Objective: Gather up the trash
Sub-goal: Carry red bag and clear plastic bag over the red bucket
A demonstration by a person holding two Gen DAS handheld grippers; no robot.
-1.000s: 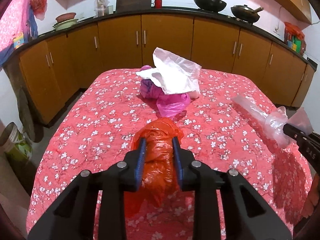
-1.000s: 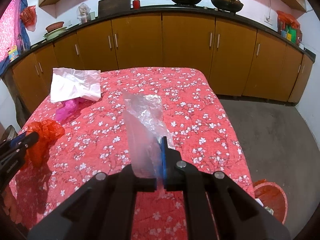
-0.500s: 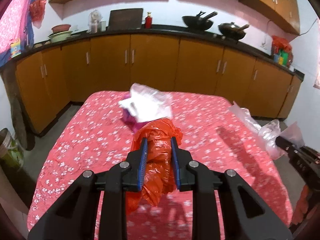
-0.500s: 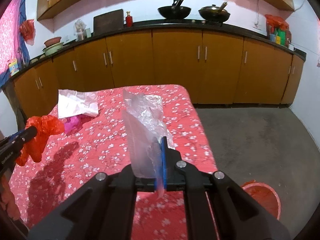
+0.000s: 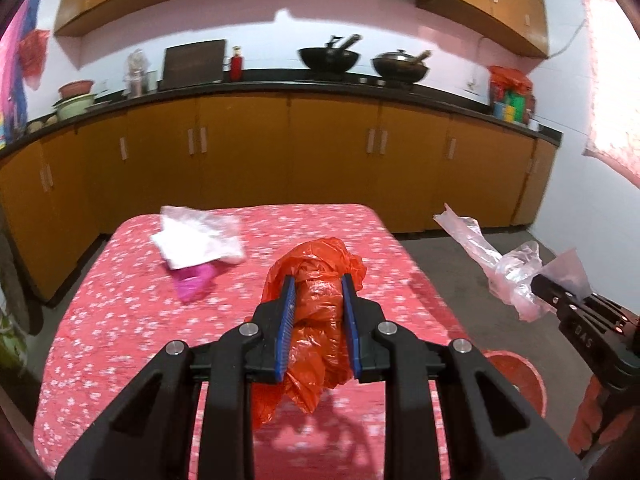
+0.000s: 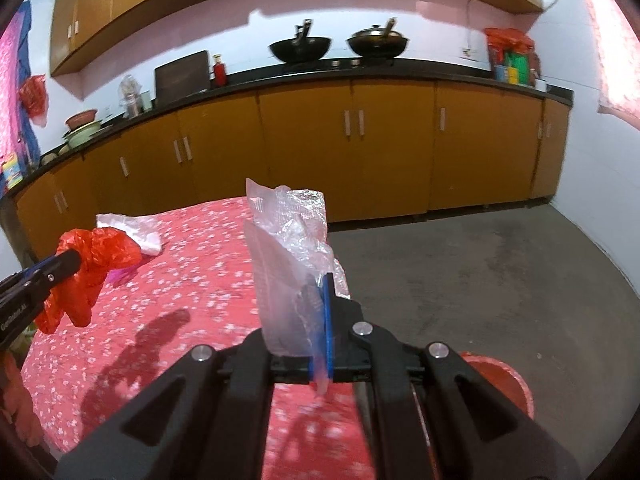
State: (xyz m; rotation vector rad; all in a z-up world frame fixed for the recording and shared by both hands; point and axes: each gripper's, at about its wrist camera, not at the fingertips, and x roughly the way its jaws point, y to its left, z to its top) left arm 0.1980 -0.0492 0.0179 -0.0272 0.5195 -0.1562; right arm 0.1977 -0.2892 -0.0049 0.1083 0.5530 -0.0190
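Left gripper [image 5: 318, 320] clamped on orange bag [image 5: 320, 308], above the table [image 5: 120, 320]. Right gripper [image 6: 316, 328] clamped on clear bag [image 6: 288, 248], off the table's right edge, nearer the red bin [image 6: 508, 384] below.

The red basin [image 6: 504, 376] on the floor was half hidden behind the right gripper's frame. The pink bag [image 5: 192, 280] lay partly under white plastic [image 5: 200, 236], both blurred.
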